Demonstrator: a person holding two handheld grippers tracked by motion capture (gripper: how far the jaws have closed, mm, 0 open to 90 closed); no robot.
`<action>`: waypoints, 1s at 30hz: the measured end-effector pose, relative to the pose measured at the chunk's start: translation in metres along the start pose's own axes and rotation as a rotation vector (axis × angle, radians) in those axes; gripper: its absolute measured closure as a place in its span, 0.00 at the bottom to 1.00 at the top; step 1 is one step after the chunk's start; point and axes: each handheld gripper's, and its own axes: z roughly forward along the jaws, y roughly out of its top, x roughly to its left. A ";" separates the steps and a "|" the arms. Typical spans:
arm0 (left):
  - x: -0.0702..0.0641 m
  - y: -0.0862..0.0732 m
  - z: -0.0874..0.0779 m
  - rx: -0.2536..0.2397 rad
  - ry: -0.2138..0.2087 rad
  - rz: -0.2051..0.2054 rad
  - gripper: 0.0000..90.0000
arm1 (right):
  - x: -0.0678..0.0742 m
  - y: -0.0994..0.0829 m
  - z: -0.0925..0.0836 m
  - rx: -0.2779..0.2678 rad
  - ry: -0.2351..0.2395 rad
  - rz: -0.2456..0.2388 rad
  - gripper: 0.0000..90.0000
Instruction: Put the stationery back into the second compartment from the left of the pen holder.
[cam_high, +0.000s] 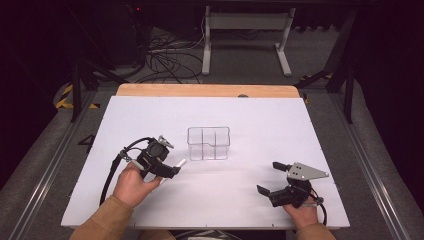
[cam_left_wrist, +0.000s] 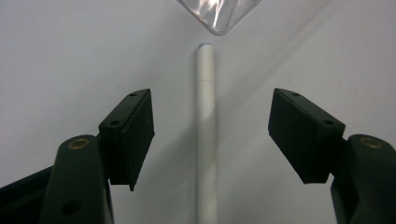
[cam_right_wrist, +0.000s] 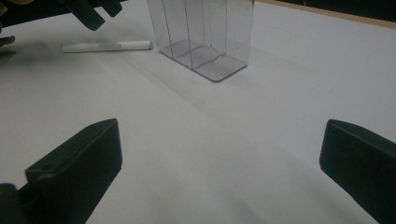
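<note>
A white pen (cam_left_wrist: 205, 130) lies on the white table sheet, its tip toward a corner of a clear plastic container (cam_left_wrist: 219, 14). My left gripper (cam_left_wrist: 215, 133) hangs over the pen, open, one jaw on each side and neither pad touching it. In the high view the left gripper (cam_high: 167, 167) sits left of the middle, with the pen (cam_high: 179, 163) poking out toward the divided clear container (cam_high: 209, 143). My right gripper (cam_high: 268, 177) rests open at the front right with nothing between its jaws. The right gripper view has the pen (cam_right_wrist: 107, 45) beside the container (cam_right_wrist: 205, 32).
The white sheet (cam_high: 260, 120) covers a wooden table whose far edge (cam_high: 207, 90) shows at the back. Beyond it are cables (cam_high: 165, 60) on the floor and a white desk frame (cam_high: 245, 30). Metal rails (cam_high: 50, 165) flank the table.
</note>
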 end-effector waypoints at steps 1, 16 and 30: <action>0.000 0.000 0.002 0.012 -0.006 -0.006 0.37 | 0.000 0.000 0.000 0.000 0.000 0.000 0.00; -0.004 0.004 0.019 0.122 0.023 0.014 0.54 | 0.000 0.000 0.001 0.009 0.007 -0.002 0.00; -0.006 0.006 0.030 0.194 0.048 0.030 0.73 | 0.000 0.000 0.002 0.015 0.005 -0.007 0.00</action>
